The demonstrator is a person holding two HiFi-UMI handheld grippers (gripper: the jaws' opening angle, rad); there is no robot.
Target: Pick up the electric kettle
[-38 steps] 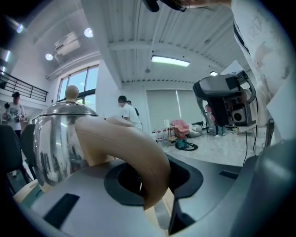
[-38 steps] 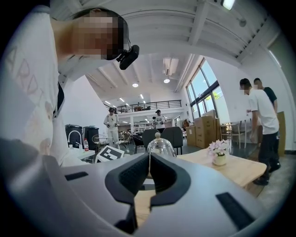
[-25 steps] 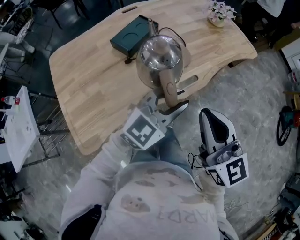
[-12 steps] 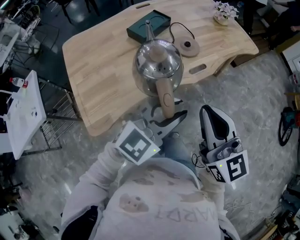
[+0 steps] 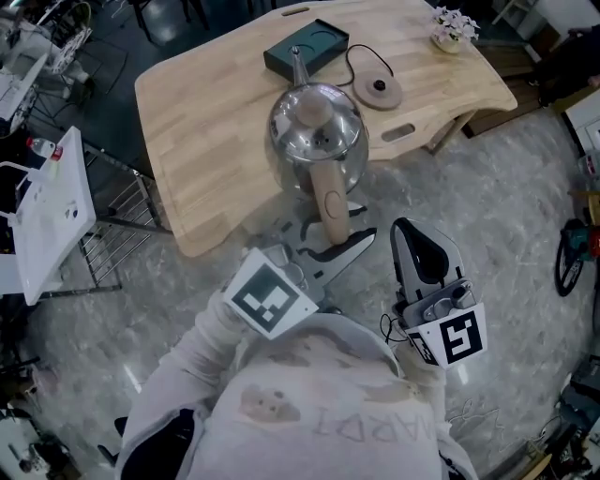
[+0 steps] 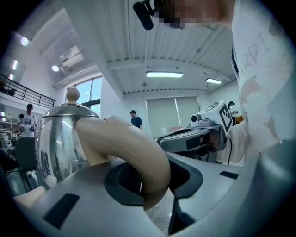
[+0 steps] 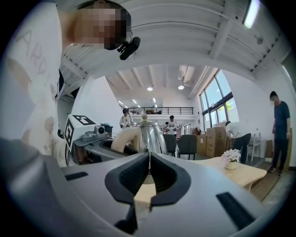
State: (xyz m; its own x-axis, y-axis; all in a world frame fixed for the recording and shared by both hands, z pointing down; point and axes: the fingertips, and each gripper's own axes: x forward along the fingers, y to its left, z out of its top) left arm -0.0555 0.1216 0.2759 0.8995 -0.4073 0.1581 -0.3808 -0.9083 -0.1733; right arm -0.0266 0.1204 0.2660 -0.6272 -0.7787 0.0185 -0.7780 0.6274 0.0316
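The steel electric kettle (image 5: pixel 317 131) with a beige handle (image 5: pixel 330 202) hangs over the table's near edge, clear of its round base (image 5: pixel 378 91). My left gripper (image 5: pixel 323 232) is shut on the handle; in the left gripper view the handle (image 6: pixel 125 148) fills the jaws of that gripper (image 6: pixel 148 180), with the kettle body (image 6: pixel 55 139) to the left. My right gripper (image 5: pixel 413 236) hangs to the right of the kettle over the floor, jaws closed on nothing. The right gripper view shows that gripper (image 7: pixel 149 178) shut, with the kettle (image 7: pixel 149 134) ahead of it.
The wooden table (image 5: pixel 206 122) carries a dark green box (image 5: pixel 307 49), the corded base and a small flower pot (image 5: pixel 451 26) at its far right corner. A white rack (image 5: pixel 47 216) stands left of the table. Marbled floor lies around me.
The kettle has come off its base and moved toward me with the left gripper; the base now shows bare behind it. The right gripper has shifted along with my body.
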